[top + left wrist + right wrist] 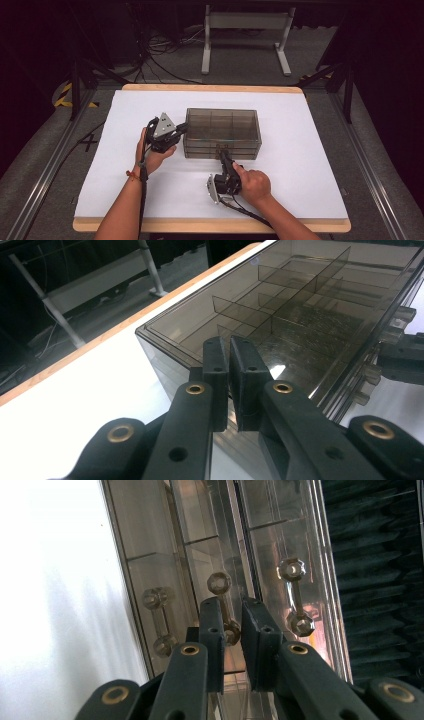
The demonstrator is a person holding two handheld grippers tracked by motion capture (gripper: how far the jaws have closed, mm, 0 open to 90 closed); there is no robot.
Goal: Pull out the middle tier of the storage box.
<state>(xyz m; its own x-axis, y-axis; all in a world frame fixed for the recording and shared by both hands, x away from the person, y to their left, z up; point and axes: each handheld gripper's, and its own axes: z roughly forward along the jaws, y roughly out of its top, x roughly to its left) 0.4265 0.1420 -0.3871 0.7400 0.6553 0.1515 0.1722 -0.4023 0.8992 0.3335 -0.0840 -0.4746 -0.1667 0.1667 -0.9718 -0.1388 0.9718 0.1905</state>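
Centrally on white-topped, wood-edged table (310, 165): smoky clear plastic drawer box (222, 132), compartmented. Left claw (229, 385) shut empty against its end; right claw (232, 630) clamped on middle knobbed handle (222, 605). Grey carpet beyond.

We see bare white counter (300, 165) open on every side of the smoked drawer box (222, 125), which is the one obstacle; our left claw (181, 131) blocks its left end, our right claw (221, 150) crowds the handles (292, 597) along its front
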